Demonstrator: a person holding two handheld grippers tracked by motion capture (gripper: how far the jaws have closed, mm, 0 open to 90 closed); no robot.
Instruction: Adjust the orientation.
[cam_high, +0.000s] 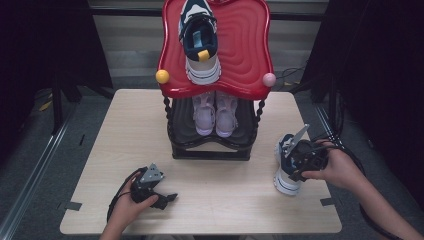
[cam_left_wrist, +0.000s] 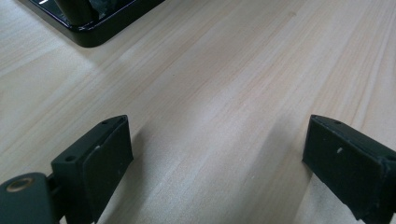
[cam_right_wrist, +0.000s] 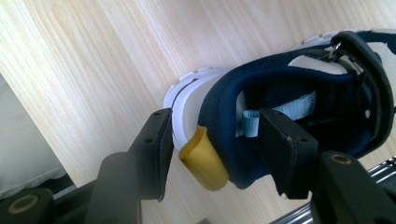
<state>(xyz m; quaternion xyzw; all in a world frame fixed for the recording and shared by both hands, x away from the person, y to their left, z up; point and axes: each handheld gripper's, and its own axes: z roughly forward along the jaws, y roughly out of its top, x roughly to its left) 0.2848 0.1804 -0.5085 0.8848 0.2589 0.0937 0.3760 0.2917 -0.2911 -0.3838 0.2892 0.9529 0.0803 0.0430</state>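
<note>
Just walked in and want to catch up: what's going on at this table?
A person is sorting shoes on a rack. The right gripper straddles the heel of a navy sneaker on the table, jaws apart. Its mate sits on the red top shelf. The left gripper rests open and empty.

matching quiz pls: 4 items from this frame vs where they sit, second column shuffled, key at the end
Items
1. navy sneaker with yellow heel tab
2. pink pair of shoes
3. second navy sneaker
4. left gripper

Places
A. lower black shelf of the rack
B. on the table, jaws open, nothing between them
C. red top tray
D. on the table, right gripper straddling its heel

Pairs: 1-C, 2-A, 3-D, 4-B
</note>
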